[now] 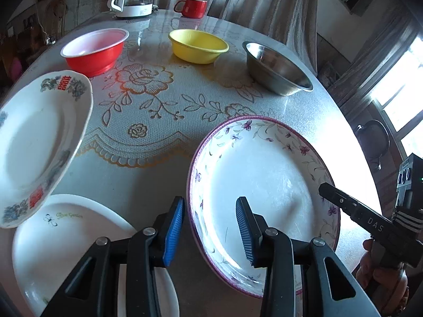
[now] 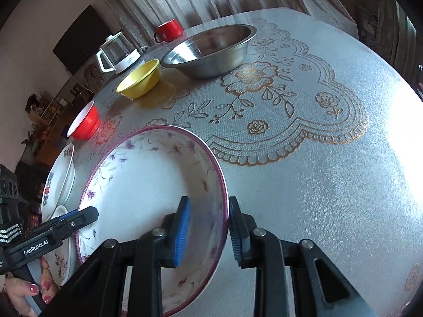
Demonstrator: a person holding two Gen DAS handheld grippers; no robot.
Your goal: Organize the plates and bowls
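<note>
Since the floral-rimmed plate (image 2: 148, 185) looks ceramic, stiff, slick and breakable, I'd grip its rim; my right gripper (image 2: 208, 231) and left gripper (image 1: 210, 231) straddle it, spread, unpinched.

Each gripper is built from black arms joined by round silver screws. The left gripper (image 1: 210, 233) and the right gripper (image 2: 208, 231) are fitted with blue ribbed pads (image 1: 173, 233) on the fingers. White letters are printed on the black sides: "DAS" on one, "GenRobot.AI" on the other. White stripes are seen near each handle. Red polish is worn on the nails of the left hand (image 2: 29, 294).
</note>
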